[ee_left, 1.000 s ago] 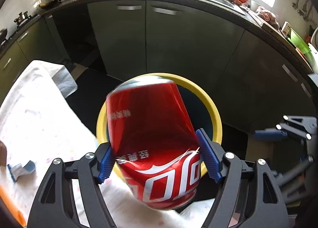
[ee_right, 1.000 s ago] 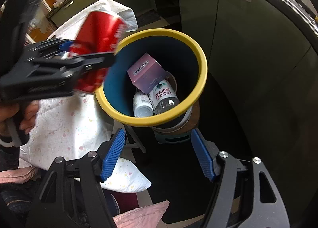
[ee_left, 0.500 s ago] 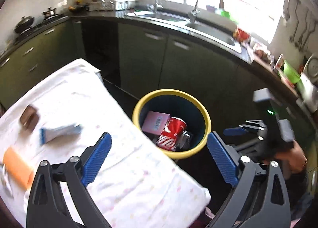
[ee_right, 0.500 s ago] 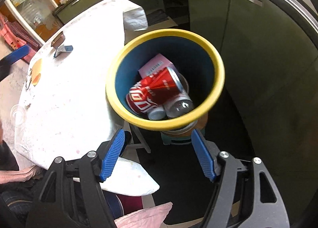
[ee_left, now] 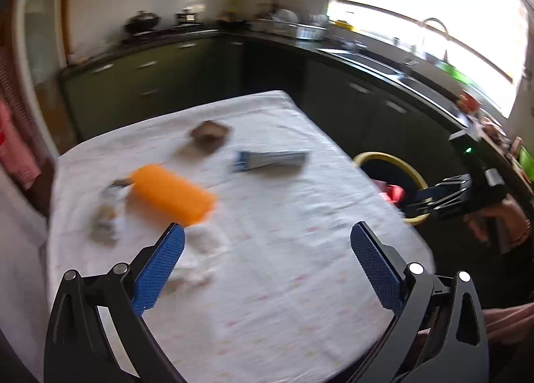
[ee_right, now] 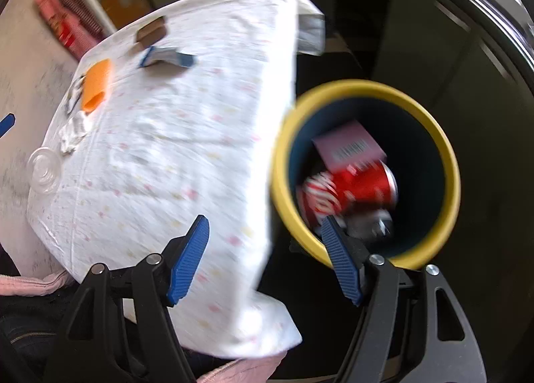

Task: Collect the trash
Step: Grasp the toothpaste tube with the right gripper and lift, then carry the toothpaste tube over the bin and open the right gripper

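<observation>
Currently: left gripper jaws wide, empty, over table; orange pack just ahead-left. Right gripper parted, empty (beside yellow-rimmed bin); red cola can inside bin.

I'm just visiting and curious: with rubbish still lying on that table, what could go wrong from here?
The bin stands close against the tablecloth's hanging edge, so a snagged cloth might drag things off. The crumpled tissue is soft and may slip from the open left gripper. The clear plastic cup sits at the table's edge and could be knocked off.
</observation>
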`<action>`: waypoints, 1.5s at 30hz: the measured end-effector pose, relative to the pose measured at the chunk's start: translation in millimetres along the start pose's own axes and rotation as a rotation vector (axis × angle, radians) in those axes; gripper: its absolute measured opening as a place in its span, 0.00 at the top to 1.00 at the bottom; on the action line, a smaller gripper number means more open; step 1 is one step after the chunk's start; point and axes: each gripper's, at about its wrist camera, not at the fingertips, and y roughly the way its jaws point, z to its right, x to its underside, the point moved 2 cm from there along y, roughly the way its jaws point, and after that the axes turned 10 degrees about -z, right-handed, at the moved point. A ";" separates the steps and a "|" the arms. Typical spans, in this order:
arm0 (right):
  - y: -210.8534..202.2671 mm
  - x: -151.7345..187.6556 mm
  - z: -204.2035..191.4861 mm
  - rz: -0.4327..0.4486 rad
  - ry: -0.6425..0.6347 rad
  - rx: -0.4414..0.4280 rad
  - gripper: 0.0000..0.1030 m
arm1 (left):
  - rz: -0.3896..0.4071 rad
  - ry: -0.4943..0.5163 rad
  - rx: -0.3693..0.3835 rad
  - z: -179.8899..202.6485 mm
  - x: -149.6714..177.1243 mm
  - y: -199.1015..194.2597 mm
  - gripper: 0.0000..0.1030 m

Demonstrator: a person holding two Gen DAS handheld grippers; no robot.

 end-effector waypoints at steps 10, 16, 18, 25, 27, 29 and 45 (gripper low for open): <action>27.5 -99.9 -82.2 0.051 -0.306 0.067 0.35 | 0.021 -0.105 -0.024 -74.4 32.0 -11.3 0.05; 48.3 -155.1 -104.9 0.063 -0.432 0.111 0.35 | 0.003 -0.123 -0.033 -76.5 38.9 -5.3 0.05; 56.9 -169.0 -107.9 0.047 -0.449 0.113 0.36 | -0.006 -0.130 -0.041 -76.6 42.0 -4.0 0.05; 78.4 -190.1 -112.4 -0.016 -0.464 0.082 0.51 | -0.005 -0.157 -0.048 -84.2 52.0 -7.9 0.05; 79.9 -191.1 -112.5 -0.020 -0.459 0.075 0.53 | -0.003 -0.161 -0.049 -86.1 53.8 -8.5 0.05; 80.4 -191.4 -111.6 -0.024 -0.452 0.068 0.55 | -0.002 -0.168 -0.050 -88.1 55.8 -9.0 0.05; 54.6 -158.5 -103.1 0.020 -0.346 -0.010 0.86 | 0.018 -0.170 -0.074 -88.0 67.1 -21.8 0.05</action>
